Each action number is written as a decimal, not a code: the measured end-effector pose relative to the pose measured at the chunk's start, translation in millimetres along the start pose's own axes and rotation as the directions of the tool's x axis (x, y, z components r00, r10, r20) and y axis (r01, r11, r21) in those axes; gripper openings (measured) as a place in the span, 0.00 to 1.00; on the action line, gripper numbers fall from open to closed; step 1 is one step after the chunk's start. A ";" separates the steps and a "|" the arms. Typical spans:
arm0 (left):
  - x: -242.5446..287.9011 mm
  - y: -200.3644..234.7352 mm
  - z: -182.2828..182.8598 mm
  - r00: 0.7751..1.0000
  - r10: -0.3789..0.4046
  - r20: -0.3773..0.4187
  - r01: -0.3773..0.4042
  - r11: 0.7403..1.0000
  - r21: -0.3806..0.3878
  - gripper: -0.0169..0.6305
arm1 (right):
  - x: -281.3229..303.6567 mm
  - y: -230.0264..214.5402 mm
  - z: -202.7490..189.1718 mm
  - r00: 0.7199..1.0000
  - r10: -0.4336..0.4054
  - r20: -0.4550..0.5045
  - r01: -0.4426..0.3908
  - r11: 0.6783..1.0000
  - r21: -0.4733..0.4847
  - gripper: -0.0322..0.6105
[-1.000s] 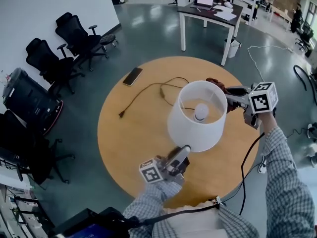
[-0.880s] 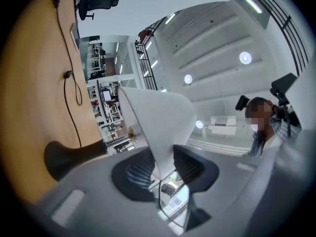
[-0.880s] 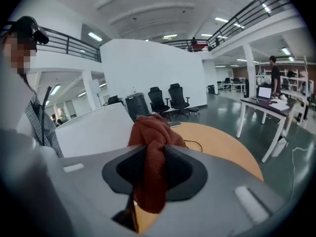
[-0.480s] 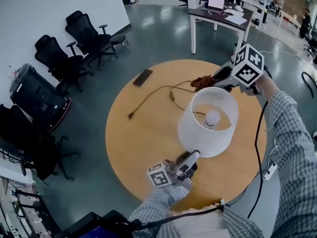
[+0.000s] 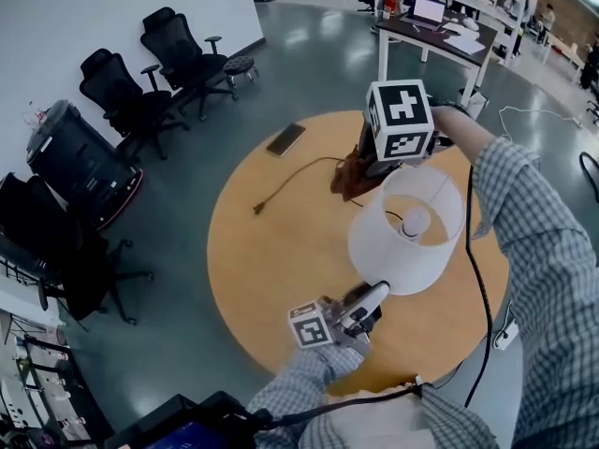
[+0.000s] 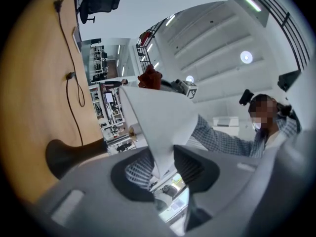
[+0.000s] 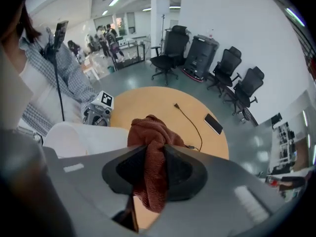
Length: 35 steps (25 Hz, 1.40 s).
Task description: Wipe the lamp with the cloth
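Lamp (image 5: pixel 407 232), white shade, over the round tabletop (image 5: pixel 271 260): our left hand-held gripper (image 5: pixel 367 299) pinches the shade's near rim, we judge to brace it against wiping pressure. Our right hand-held gripper (image 7: pixel 153 168) clamps the bunched rust-brown cloth (image 7: pixel 148 137) at the far rim, placed for a stroke. Cord (image 5: pixel 290 181) lies unplugged beyond.

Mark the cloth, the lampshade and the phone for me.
cloth (image 7: pixel 150 132), right gripper view, on its bunched upper part.
lampshade (image 5: pixel 388 255), head view, on the outer white wall.
phone (image 5: pixel 285 139), head view, on the middle of its dark face.
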<state>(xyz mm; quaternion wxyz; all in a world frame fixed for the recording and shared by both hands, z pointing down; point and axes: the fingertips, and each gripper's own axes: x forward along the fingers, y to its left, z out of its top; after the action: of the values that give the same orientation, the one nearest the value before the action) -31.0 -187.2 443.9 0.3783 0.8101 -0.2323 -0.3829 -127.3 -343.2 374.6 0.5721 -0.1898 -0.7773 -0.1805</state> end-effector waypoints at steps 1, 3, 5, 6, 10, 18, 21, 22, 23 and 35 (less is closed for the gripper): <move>1.0 0.2 0.2 1.000 0.001 0.004 -0.001 1.000 -0.001 0.22 | 2.6 1.3 4.0 0.999 -0.005 -0.040 0.004 0.999 -0.043 0.21; 2.2 0.9 1.6 1.000 0.007 0.013 -0.007 1.000 0.001 0.21 | 7.8 4.5 11.4 0.992 -0.033 -0.126 0.015 0.990 -0.140 0.21; 2.6 0.3 3.5 1.000 0.005 0.019 -0.005 1.000 0.000 0.21 | 12.9 10.4 21.0 0.976 -0.081 -0.204 0.026 0.965 -0.260 0.21; 2.5 0.1 4.4 1.000 0.006 0.020 -0.006 1.000 -0.002 0.21 | 15.5 15.5 27.9 0.967 -0.106 -0.231 0.026 0.946 -0.324 0.21; 2.1 1.3 6.7 0.999 0.025 0.022 -0.025 1.000 -0.006 0.22 | 25.9 53.9 56.3 0.945 -0.144 -0.294 -0.043 0.835 -0.548 0.21; 1.6 3.4 8.8 0.999 0.039 0.014 -0.039 0.999 -0.013 0.22 | 23.8 121.8 72.6 0.934 -0.198 -0.296 -0.099 0.655 -0.749 0.21; 0.4 5.5 11.8 0.999 0.043 0.012 -0.042 0.999 -0.011 0.22 | 16.9 138.4 69.5 0.926 -0.271 -0.262 -0.051 0.597 -0.800 0.21; 0.5 5.7 13.1 0.999 0.043 0.012 -0.043 0.999 -0.008 0.22 | 13.1 142.8 68.5 0.922 -0.301 -0.243 -0.025 0.580 -0.814 0.21; 0.7 5.7 13.5 0.999 0.043 0.011 -0.043 0.999 -0.008 0.22 | 9.2 148.6 67.5 0.920 -0.325 -0.220 0.005 0.569 -0.822 0.21; 0.0 8.4 8.0 0.999 0.034 -0.008 -0.034 0.997 -0.071 0.22 | -29.1 225.6 25.8 0.872 -0.490 -0.018 0.367 0.677 -0.638 0.21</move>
<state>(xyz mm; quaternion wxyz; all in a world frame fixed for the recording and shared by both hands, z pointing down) -38.1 -195.8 447.3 0.4141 0.7935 -0.2309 -0.3816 -27.4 -138.2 353.8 0.4900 -0.1595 -0.6400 -0.5700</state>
